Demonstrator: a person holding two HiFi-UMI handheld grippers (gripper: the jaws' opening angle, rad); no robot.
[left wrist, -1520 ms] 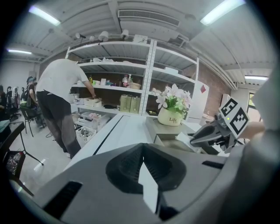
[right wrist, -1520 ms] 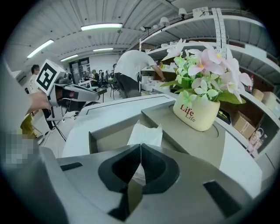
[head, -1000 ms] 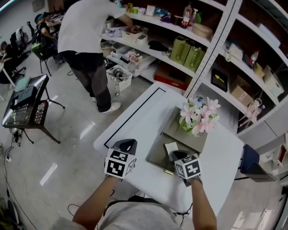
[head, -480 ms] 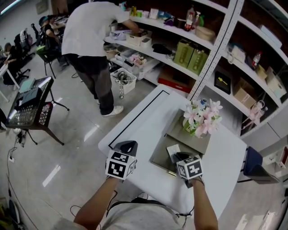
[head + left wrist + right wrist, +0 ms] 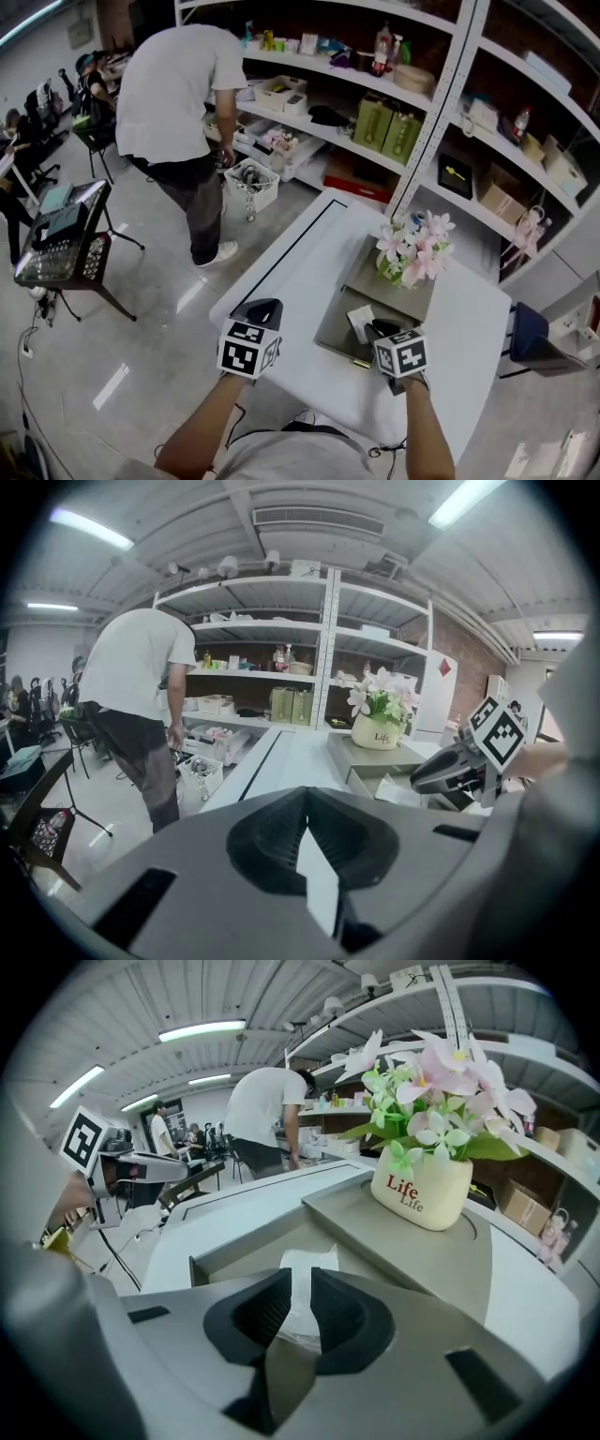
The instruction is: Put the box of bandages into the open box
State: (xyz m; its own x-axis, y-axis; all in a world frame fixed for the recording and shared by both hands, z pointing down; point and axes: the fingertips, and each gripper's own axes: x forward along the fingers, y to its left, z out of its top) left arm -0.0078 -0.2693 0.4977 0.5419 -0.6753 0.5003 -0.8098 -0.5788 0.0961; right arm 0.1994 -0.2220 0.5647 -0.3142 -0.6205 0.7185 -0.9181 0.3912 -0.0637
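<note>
The box of bandages (image 5: 357, 322) is a small white pack. It sits tilted over the near part of the open grey box (image 5: 330, 339) on the white table. My right gripper (image 5: 379, 330) is at it. In the right gripper view the jaws stand a narrow gap apart with the white pack (image 5: 307, 1258) between them, so the right gripper (image 5: 300, 1279) is shut on it above the box's floor (image 5: 246, 1246). My left gripper (image 5: 263, 309) hovers over the table's left front, shut and holding nothing (image 5: 307, 792).
The box's lid (image 5: 373, 283) lies flat behind it and carries a white pot of pink flowers (image 5: 410, 249). Metal shelving full of goods runs along the back. A person in a white shirt (image 5: 178, 94) stands at the shelves, beside a dark equipment stand (image 5: 61, 239).
Both grippers hold nearly the same places over the table, and the white pack stays between the right jaws. The person at the shelves has drawn back and turned away from them.
</note>
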